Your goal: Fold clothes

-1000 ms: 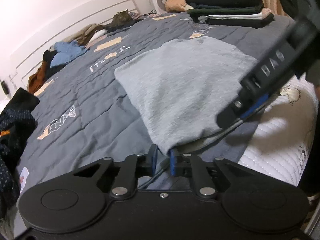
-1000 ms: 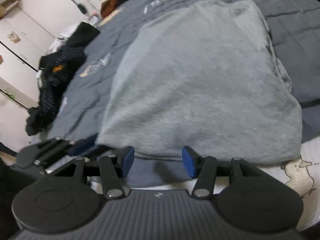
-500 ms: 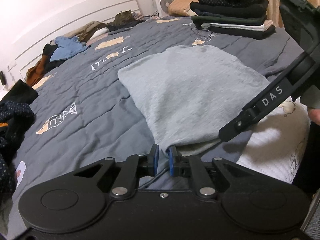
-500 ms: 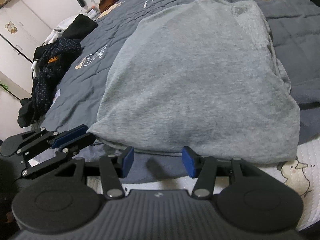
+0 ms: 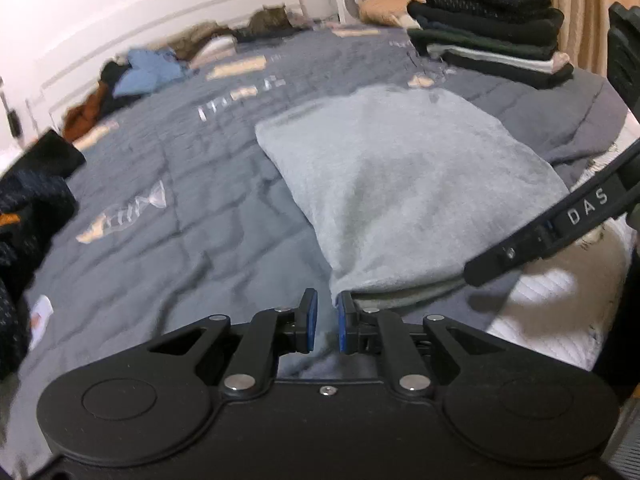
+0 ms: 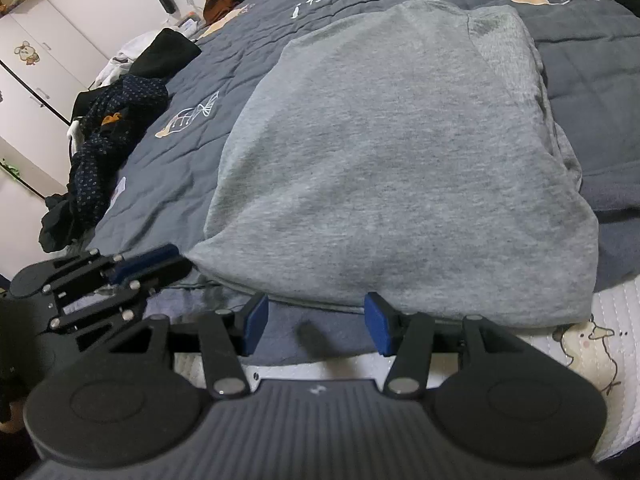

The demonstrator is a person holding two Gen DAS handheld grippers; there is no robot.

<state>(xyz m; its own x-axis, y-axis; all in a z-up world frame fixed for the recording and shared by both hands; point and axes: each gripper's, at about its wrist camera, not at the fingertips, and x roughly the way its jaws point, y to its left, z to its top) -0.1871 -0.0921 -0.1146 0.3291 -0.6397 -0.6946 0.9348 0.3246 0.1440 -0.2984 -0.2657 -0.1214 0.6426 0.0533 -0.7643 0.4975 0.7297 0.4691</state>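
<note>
Two tools at shirt (image 6: 392,152) near hem: left tool (image 5: 324,322) nearly pressed together at corner, pinch unclear; right tool (image 6: 316,322) spread, empty. Lift both corners evenly.

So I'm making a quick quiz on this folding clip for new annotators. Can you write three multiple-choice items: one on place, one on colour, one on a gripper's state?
1. Where is the stack of folded clothes?
A. far corner of the bed
B. on the floor
C. on the grey shirt

2. What colour is the shirt being folded?
A. blue
B. grey
C. orange

3. How is the right gripper?
A. shut on the hem
B. open, holding nothing
C. out of view

Key: 1 A, the stack sits beyond the shirt; 2 B, plain grey knit; 3 B, its pads stand wide apart short of the hem.
</note>
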